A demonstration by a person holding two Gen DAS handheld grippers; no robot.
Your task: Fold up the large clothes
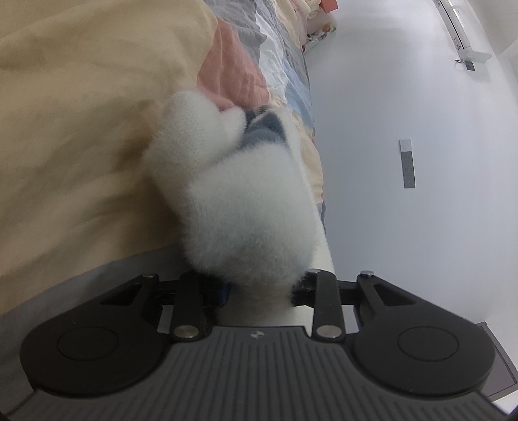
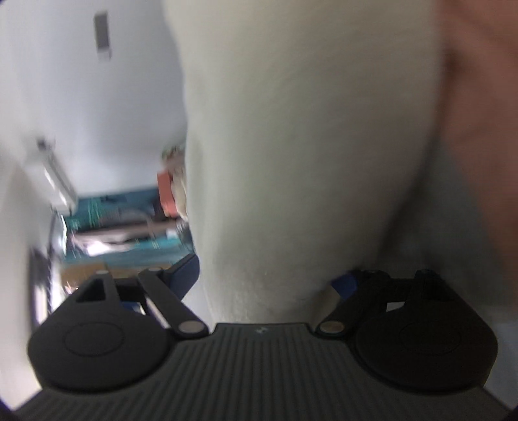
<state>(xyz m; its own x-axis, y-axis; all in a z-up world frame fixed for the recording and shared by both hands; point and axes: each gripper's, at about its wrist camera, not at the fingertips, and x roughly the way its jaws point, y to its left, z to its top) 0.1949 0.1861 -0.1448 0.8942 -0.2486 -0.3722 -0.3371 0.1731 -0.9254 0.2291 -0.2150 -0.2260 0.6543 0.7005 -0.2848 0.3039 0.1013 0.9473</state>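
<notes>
A fluffy white garment [image 1: 246,213] with a blue-grey part [image 1: 264,129] lies bunched on a bedspread [image 1: 81,129] of beige, pink, blue and grey patches. My left gripper [image 1: 260,291] is shut on the near end of this garment, and the fluff bulges out over both fingers. In the blurred right wrist view, white fabric [image 2: 307,145] fills the middle and runs down between the wide-set jaws of my right gripper [image 2: 267,278]. The left blue pad [image 2: 186,273] stands apart from the cloth, so that gripper is open. A pink patch [image 2: 479,113] shows at the right.
Both views are rolled sideways. A white wall [image 1: 404,226] carries a socket strip [image 1: 408,163] and an air conditioner [image 1: 459,29]. Small clutter [image 1: 320,29] sits at the bed's far end. The right view shows a blurred teal area [image 2: 129,220] and an orange box [image 2: 166,191].
</notes>
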